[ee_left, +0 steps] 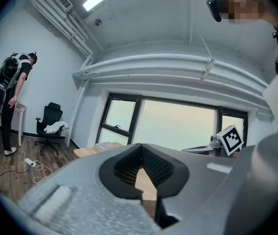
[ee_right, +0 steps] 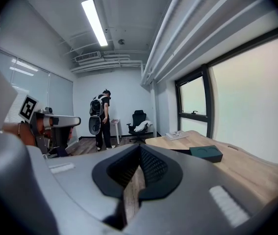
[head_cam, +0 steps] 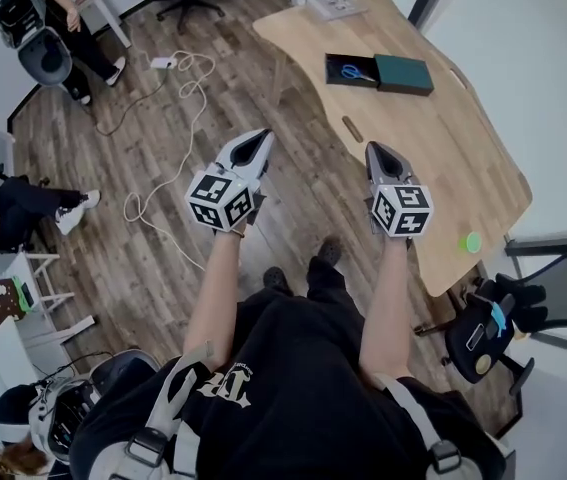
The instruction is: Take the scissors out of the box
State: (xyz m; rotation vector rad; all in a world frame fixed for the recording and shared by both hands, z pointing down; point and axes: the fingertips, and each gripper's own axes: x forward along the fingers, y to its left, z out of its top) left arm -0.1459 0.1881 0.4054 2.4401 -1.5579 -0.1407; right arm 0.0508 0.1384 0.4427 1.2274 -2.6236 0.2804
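An open black box (head_cam: 351,70) lies on the far part of the wooden table (head_cam: 463,158). Blue-handled scissors (head_cam: 357,72) lie inside it, and its dark green lid (head_cam: 404,74) sits right beside it. Both grippers hang in the air over the floor, short of the table's near edge, pointing towards the table. My left gripper (head_cam: 262,138) is shut and empty. My right gripper (head_cam: 376,149) is shut and empty too. The right gripper view shows the green lid (ee_right: 206,152) ahead to the right; the scissors are hidden there.
A white book (head_cam: 337,5) lies at the table's far end and a small green object (head_cam: 473,241) near its right edge. A black office chair (head_cam: 503,318) stands at the table's near right. A white cable (head_cam: 178,78) trails over the floor. People stand and sit at the left.
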